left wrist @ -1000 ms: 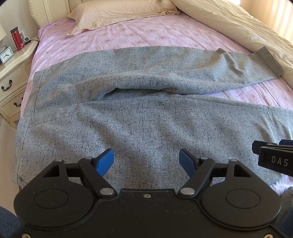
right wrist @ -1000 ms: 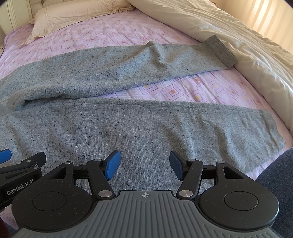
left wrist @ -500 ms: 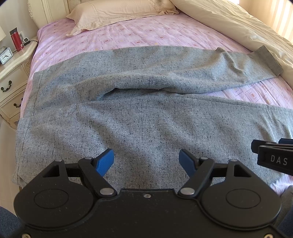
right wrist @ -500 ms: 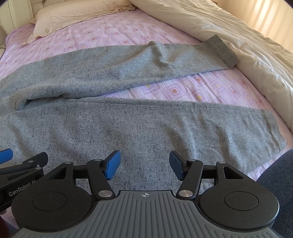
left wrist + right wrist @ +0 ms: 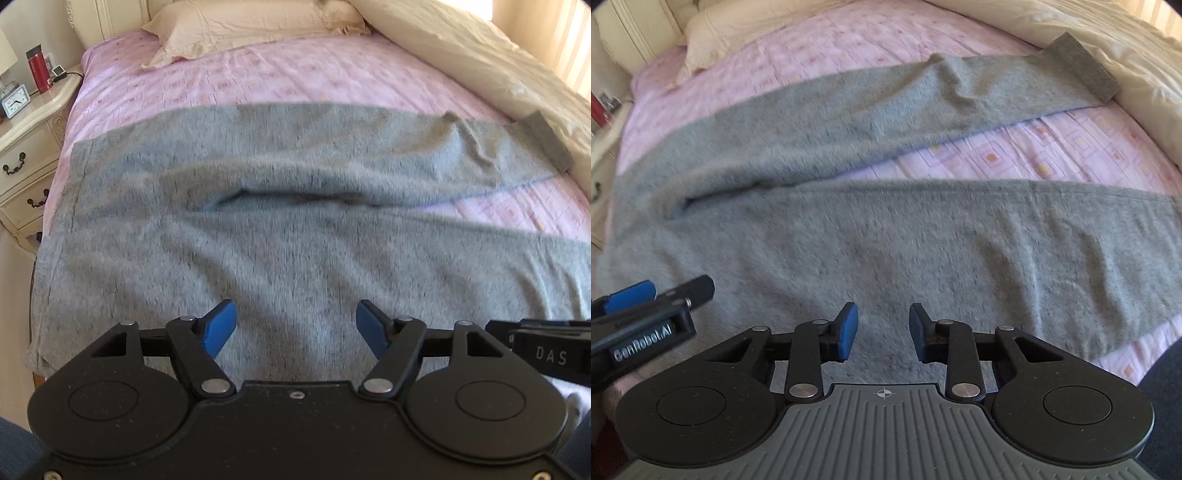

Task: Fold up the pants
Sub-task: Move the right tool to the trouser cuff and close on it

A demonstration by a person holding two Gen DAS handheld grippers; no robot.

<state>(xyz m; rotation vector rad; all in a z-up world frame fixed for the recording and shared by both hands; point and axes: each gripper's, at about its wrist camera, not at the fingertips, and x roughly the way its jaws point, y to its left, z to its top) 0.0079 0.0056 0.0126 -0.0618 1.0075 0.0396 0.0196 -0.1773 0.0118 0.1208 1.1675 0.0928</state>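
Left wrist view: bed [image 5: 280,81] with pink patterned sheet, grey pants [image 5: 295,251] spread flat across it, waist at left, legs running right. Only this view gives the nightstand [image 5: 33,125] with red bottle [image 5: 37,70] and clock [image 5: 15,100]. Pillow [image 5: 251,26] at the head. Left hand-held gripper [image 5: 295,325] spread wide over the near leg, gripping nothing. Right wrist view alone shows both leg ends and the cream duvet [image 5: 1126,55]; right hand-held gripper [image 5: 881,330] partly closed, a gap between its pads, nothing pinched.
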